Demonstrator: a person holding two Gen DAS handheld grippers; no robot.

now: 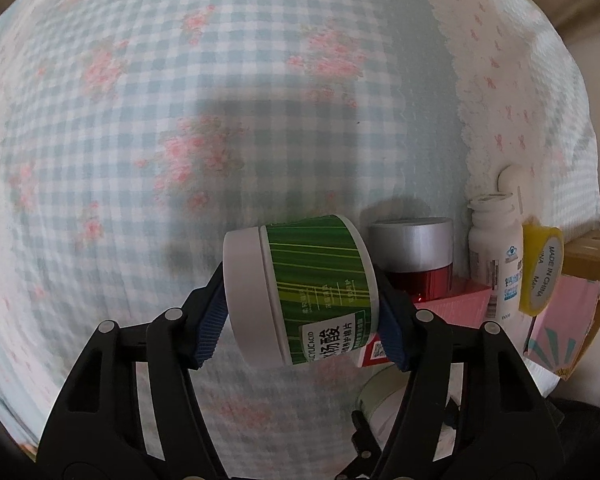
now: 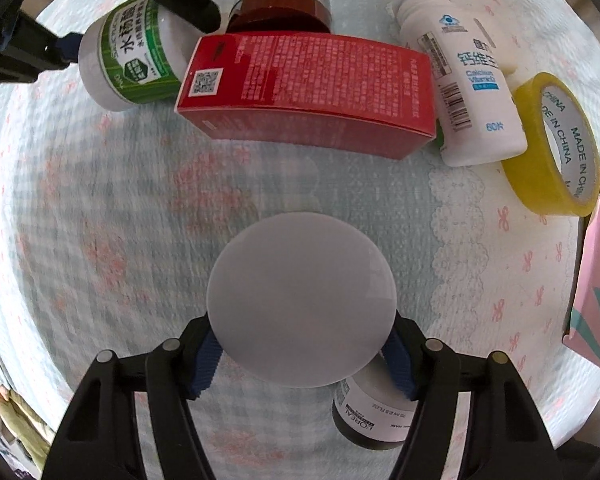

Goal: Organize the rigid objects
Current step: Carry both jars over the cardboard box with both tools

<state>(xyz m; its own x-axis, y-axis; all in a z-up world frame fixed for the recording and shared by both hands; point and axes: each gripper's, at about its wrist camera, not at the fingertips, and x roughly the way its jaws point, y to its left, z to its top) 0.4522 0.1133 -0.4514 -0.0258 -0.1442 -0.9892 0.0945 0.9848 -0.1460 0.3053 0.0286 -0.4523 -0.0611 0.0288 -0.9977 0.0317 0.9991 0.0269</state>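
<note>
**Both hand-held grippers clamped on jars over the bed**

The left hand-held gripper point(image 1: 304, 316) has its blue pads pressed on a green-labelled jar point(image 1: 300, 288), one pad on the white lid end and the other on the base, so the jar lies sideways between the jaws at a middling width. The right hand-held gripper point(image 2: 302, 356) is likewise closed at a middling width on a white-lidded jar point(image 2: 302, 300), its round lid facing the camera and a dark labelled body showing below at 5 o'clock.

Both point steeply down at the checked bedspread point(image 1: 140, 120). In the right wrist view the other things crowd the top: a red box point(image 2: 312, 92) at 12 o'clock, a red jar with a silver cap point(image 2: 288, 0) behind it, a white pill bottle point(image 2: 472, 88) at 1 o'clock and a yellow tape roll point(image 2: 552, 144) at 2 o'clock, touching the bottle.

To do this step well, I judge that each jar should come away straight, clear of its neighbours. The green jar sits just beside the red box, so a sideways drag could nudge it. Gripped end to end, the green jar may pivot; firm, even pressure seems wise. The soft bedding gives poor footing, so set jars down flat and release only once settled.
</note>
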